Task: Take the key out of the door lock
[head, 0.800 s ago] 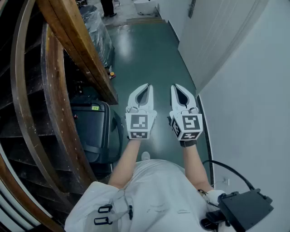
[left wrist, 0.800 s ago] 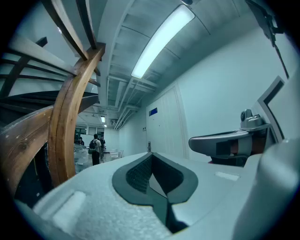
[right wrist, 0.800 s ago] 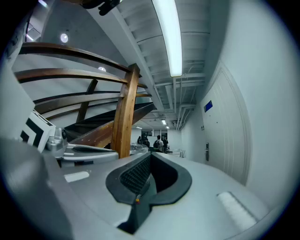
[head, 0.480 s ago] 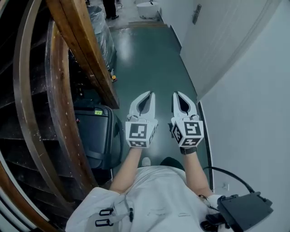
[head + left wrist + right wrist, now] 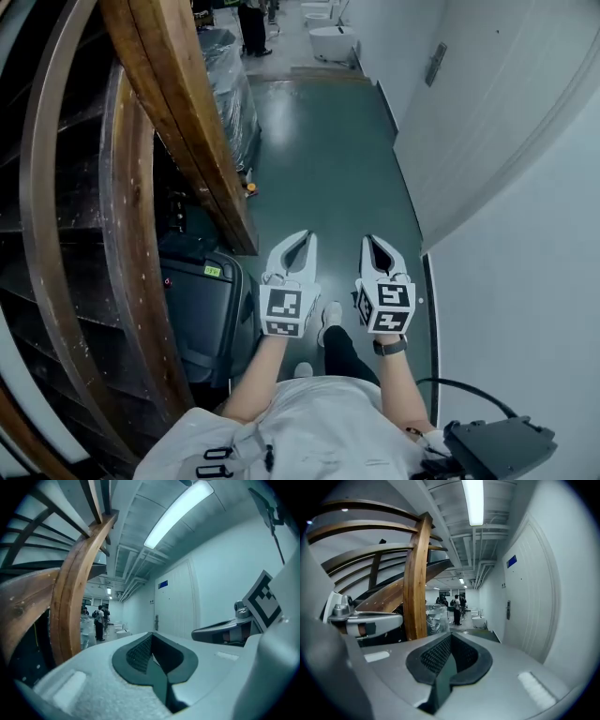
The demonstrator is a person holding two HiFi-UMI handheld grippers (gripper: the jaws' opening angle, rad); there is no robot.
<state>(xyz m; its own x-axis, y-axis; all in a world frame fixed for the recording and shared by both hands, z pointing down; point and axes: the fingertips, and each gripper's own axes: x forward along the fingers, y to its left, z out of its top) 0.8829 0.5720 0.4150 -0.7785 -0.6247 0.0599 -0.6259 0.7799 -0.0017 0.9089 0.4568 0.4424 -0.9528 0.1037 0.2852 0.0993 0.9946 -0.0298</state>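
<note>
My left tongs (image 5: 304, 236) and right tongs (image 5: 369, 242) both pressed together, empty, side by side. Door lock (image 5: 436, 64) well ahead on the right-hand door (image 5: 487, 103), plate upright; right tongs nearer. Key itself too small to see.

Left tongs (image 5: 302, 238): tips together, empty, over green floor (image 5: 328, 159).
Right tongs (image 5: 369, 242): tips together, empty.
Door (image 5: 487, 103): white, at right, with handle plate (image 5: 436, 64).
Suitcase (image 5: 202, 300): black, under wooden staircase (image 5: 178, 122).
</note>
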